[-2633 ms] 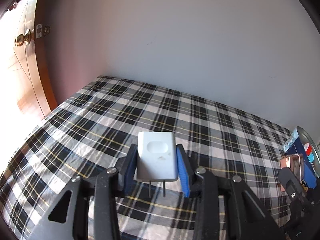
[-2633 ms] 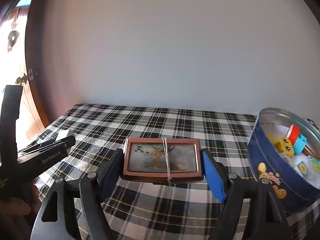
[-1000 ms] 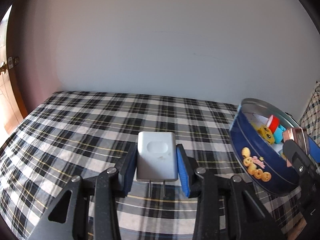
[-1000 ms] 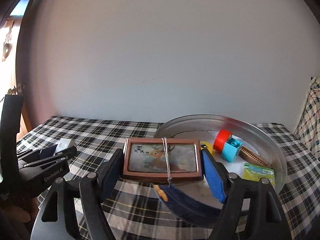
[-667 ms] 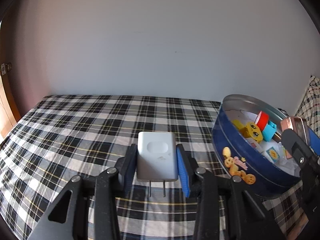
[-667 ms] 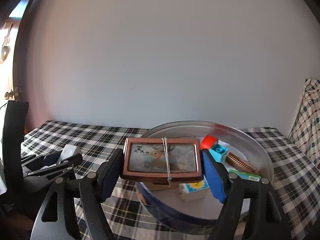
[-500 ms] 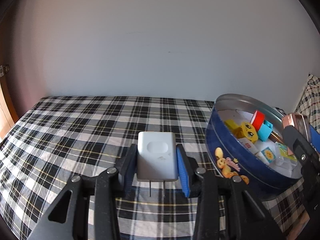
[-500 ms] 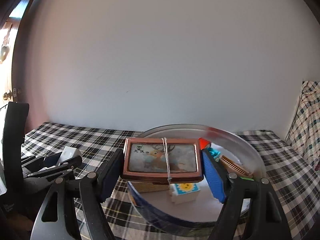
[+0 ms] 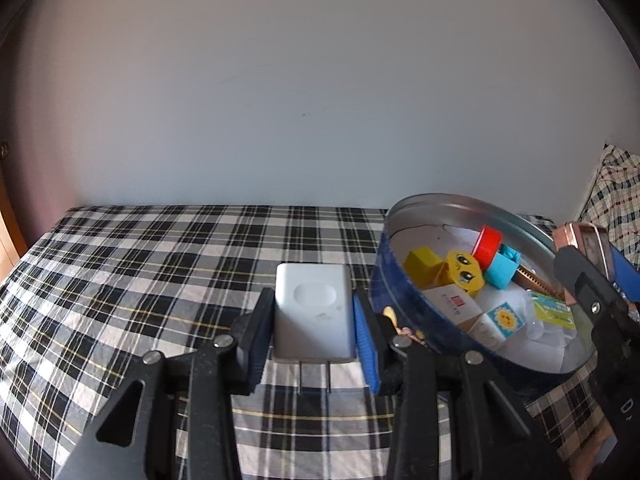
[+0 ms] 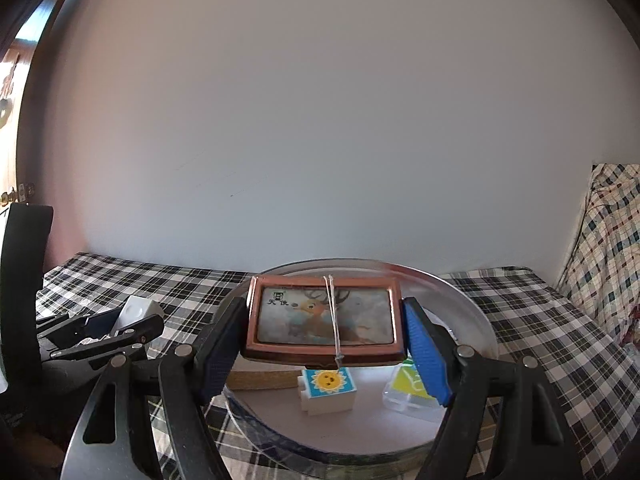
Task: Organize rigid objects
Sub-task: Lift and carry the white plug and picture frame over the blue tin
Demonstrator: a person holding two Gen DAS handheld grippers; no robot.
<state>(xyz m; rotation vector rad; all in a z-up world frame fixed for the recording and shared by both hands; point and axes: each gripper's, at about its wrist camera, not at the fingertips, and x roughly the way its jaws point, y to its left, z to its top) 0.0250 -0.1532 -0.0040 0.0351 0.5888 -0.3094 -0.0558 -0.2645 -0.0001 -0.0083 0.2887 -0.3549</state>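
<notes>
My left gripper [image 9: 312, 320] is shut on a white plug-in charger [image 9: 311, 312], prongs toward the camera, held above the plaid bed just left of the round blue tin [image 9: 404, 312]. My right gripper [image 10: 325, 334] is shut on a brown-framed deer picture box [image 10: 324, 312] tied with white string, held over the open tin [image 10: 476, 320]. The tin holds several toy blocks: a yellow face block [image 9: 464, 272], a red and blue piece [image 9: 486, 242], a sun block [image 10: 328, 384]. The right gripper shows at the right edge of the left wrist view [image 9: 588, 264], the left one in the right wrist view [image 10: 124, 324].
The bed is covered with a black-and-white plaid sheet [image 9: 140, 264]. A white wall [image 9: 320, 100] stands behind it. A plaid pillow [image 10: 604, 248] lies at the right. A wooden door edge [image 10: 12, 128] is at the far left.
Both grippers have swung right toward the tin. The right gripper with the picture box now hangs over the tin's inside. The left gripper with the charger has come close to the tin's left wall.
</notes>
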